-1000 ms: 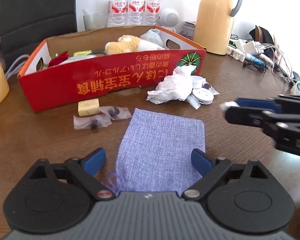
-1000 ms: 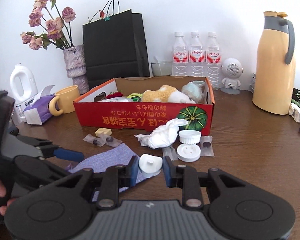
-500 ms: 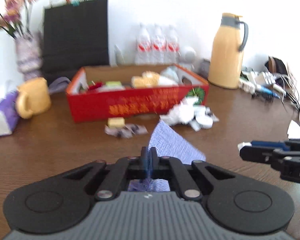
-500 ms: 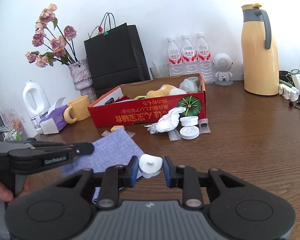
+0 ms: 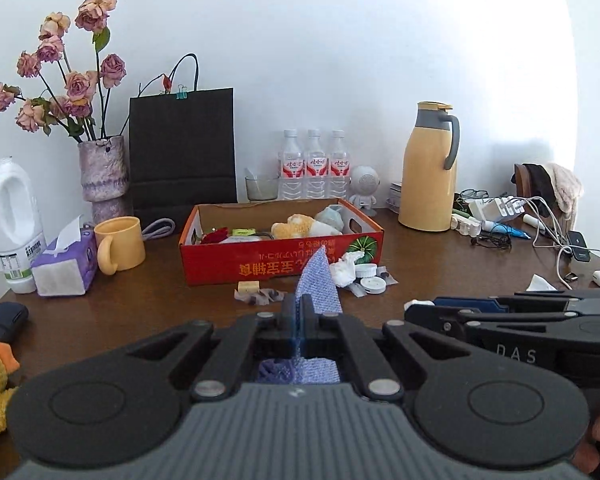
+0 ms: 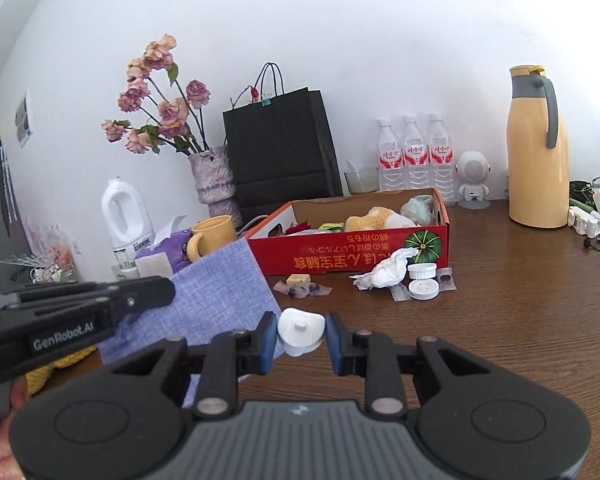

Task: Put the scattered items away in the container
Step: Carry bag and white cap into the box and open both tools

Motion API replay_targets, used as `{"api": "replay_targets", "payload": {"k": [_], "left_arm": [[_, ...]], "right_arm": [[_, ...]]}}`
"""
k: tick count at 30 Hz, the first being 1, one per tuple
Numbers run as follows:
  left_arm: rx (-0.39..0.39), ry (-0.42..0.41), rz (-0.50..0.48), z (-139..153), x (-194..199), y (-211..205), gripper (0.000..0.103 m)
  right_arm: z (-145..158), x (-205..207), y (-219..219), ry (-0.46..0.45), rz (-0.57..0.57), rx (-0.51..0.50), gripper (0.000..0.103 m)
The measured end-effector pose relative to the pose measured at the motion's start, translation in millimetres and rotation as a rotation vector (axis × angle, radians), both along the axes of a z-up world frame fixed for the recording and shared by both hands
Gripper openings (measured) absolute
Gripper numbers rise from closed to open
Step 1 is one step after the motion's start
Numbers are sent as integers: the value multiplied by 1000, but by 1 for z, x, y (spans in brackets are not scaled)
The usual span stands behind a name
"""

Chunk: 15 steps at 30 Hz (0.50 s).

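My left gripper point(image 5: 299, 312) is shut on a blue-purple cloth point(image 5: 318, 284) and holds it up in the air; the cloth also shows in the right wrist view point(image 6: 216, 304), hanging from the left gripper point(image 6: 156, 296). My right gripper point(image 6: 301, 338) is shut on a small white cap point(image 6: 302, 330), held above the table; it shows at the right in the left wrist view point(image 5: 420, 306). The red cardboard box point(image 5: 260, 268) stands ahead with a plush toy point(image 5: 292, 226) and other items inside.
In front of the box lie a crumpled tissue point(image 6: 388, 268), white round lids point(image 6: 422, 282), a yellow block point(image 6: 298, 279) and plastic wrappers point(image 6: 304, 290). A yellow mug point(image 5: 120, 244), tissue pack point(image 5: 64, 266), vase point(image 5: 102, 176), black bag, bottles and thermos point(image 5: 428, 168) ring the table.
My left gripper closed on the cloth and lifted it off the table, pulling back and up. My right gripper rose and drew back with the white cap still in it.
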<state>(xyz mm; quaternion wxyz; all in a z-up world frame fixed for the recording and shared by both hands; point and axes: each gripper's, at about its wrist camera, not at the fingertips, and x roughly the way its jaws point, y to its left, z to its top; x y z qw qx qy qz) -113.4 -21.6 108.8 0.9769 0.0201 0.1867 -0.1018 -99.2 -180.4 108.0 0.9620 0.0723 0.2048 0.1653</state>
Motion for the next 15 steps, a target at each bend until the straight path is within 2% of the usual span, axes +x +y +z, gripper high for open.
{"api": "replay_targets", "payload": {"k": [4, 8, 13, 15], "left_arm": [[-12, -9, -4, 2, -15, 4, 2], [-33, -28, -8, 13, -10, 8, 2], [-53, -58, 1, 30, 30, 10, 2], [-89, -49, 0, 33, 54, 10, 2]], "right_arm": [[10, -17, 5, -30, 2, -9, 25], [23, -16, 7, -56, 0, -20, 25], [41, 21, -1, -34, 19, 21, 25], [49, 43, -4, -36, 16, 26, 25]]}}
